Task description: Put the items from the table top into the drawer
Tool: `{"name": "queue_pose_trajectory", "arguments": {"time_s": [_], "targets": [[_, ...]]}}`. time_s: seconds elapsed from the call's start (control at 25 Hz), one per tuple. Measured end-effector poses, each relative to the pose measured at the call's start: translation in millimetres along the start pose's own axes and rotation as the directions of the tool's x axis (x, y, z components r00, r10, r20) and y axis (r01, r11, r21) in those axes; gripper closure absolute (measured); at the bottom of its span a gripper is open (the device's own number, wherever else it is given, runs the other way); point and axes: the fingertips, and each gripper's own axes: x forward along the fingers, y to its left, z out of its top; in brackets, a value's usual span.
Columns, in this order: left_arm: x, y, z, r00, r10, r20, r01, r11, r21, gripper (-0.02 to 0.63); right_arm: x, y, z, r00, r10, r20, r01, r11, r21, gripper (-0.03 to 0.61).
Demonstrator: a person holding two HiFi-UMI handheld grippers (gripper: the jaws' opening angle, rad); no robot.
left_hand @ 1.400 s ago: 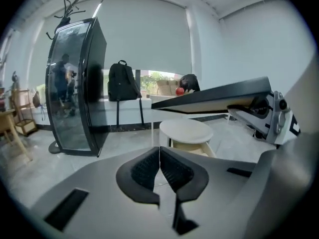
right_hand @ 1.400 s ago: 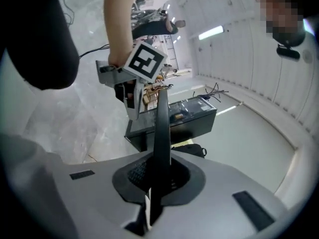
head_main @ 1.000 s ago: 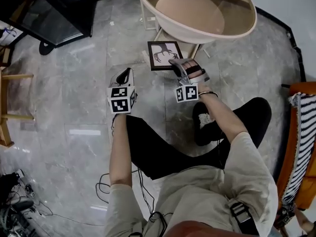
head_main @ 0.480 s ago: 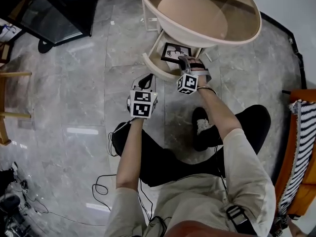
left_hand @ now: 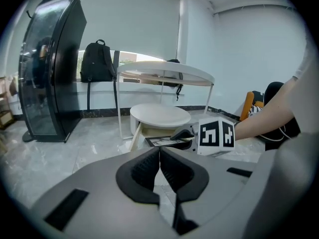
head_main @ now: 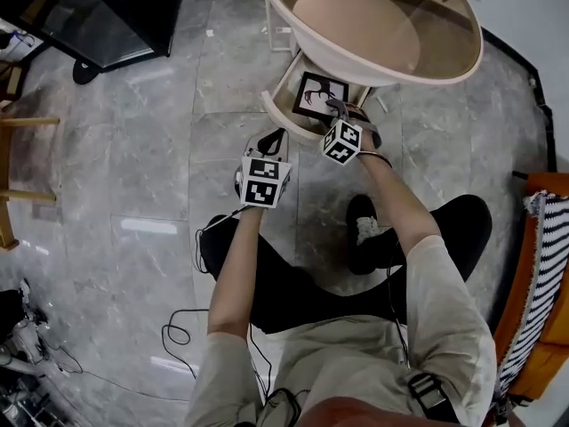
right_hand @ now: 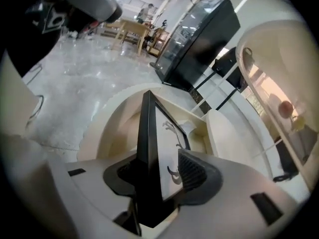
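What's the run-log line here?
picture frame: in open drawer | right hand-held gripper: jaws just opened, frame between them | left hand-held gripper: shut, empty

The table (head_main: 444, 25) hides the drawer's (head_main: 286, 121) back. Small items (right_hand: 285, 107) on top blur beyond naming, and the right edge crops a striped chair (head_main: 538, 265).
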Motion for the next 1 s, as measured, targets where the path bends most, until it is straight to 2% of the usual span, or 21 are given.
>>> {"name": "queue_pose_trajectory", "arguments": {"time_s": [0.12, 0.32, 0.4, 0.52, 0.64, 0.68, 0.72, 0.76, 0.84, 0.92, 1.0], "targets": [[10.9, 2.9, -10.6, 1.0, 0.0, -0.031, -0.001, 1.0, -0.012, 0.592, -9.0, 0.3, 2.0, 0.995, 0.081, 0.052, -0.087, 0.989, 0.116, 0.356], [29.2, 4.0, -33.4, 0.998, -0.012, -0.067, 0.011, 1.0, -0.021, 0.592, -20.8, 7.7, 6.9, 0.977, 0.183, 0.106, -0.199, 0.965, 0.17, 0.324], [34.4, 0.0, -42.0, 0.997, -0.023, -0.079, 0.021, 1.0, -0.021, 0.592, -26.7, 8.7, 7.7, 0.972, 0.196, 0.127, -0.218, 0.956, 0.194, 0.321], [37.5, -2.0, -47.3, 0.996, -0.032, -0.082, 0.029, 0.999, -0.029, 0.592, -39.8, 0.6, 13.8, 0.972, 0.145, 0.184, -0.193, 0.94, 0.28, 0.321], [37.0, -0.1, -43.6, 0.997, -0.029, -0.069, 0.027, 0.999, -0.028, 0.592, -57.1, -4.2, 27.8, 0.962, 0.033, 0.272, -0.142, 0.91, 0.39, 0.326], [35.7, 1.6, -40.8, 0.998, -0.025, -0.063, 0.024, 0.999, -0.024, 0.592, -63.9, -3.6, 34.5, 0.955, -0.013, 0.296, -0.119, 0.898, 0.423, 0.356], [34.1, 3.6, -37.1, 0.998, -0.023, -0.055, 0.021, 1.0, -0.021, 0.592, -71.3, -2.6, 42.2, 0.946, -0.06, 0.319, -0.099, 0.883, 0.459, 0.443], [32.4, 5.6, -32.9, 0.999, -0.02, -0.045, 0.019, 1.0, -0.019, 0.592, -78.2, -0.5, 50.2, 0.934, -0.098, 0.344, -0.094, 0.861, 0.501, 0.493], [28.0, 10.7, -25.9, 1.0, -0.006, -0.026, 0.006, 1.0, -0.016, 0.592, -88.5, 9.9, 65.1, 0.901, -0.144, 0.408, -0.141, 0.793, 0.593, 0.508], [23.0, 17.2, -22.6, 1.0, 0.014, -0.013, -0.014, 1.0, -0.02, 0.592, -93.8, 27.5, 77.1, 0.873, -0.169, 0.458, -0.214, 0.71, 0.671, 0.526], [20.8, 19.5, -22.8, 1.0, 0.026, -0.014, -0.026, 0.999, -0.021, 0.592, -91.5, 46.7, 75.9, 0.874, -0.194, 0.446, -0.233, 0.637, 0.734, 0.537]]}}
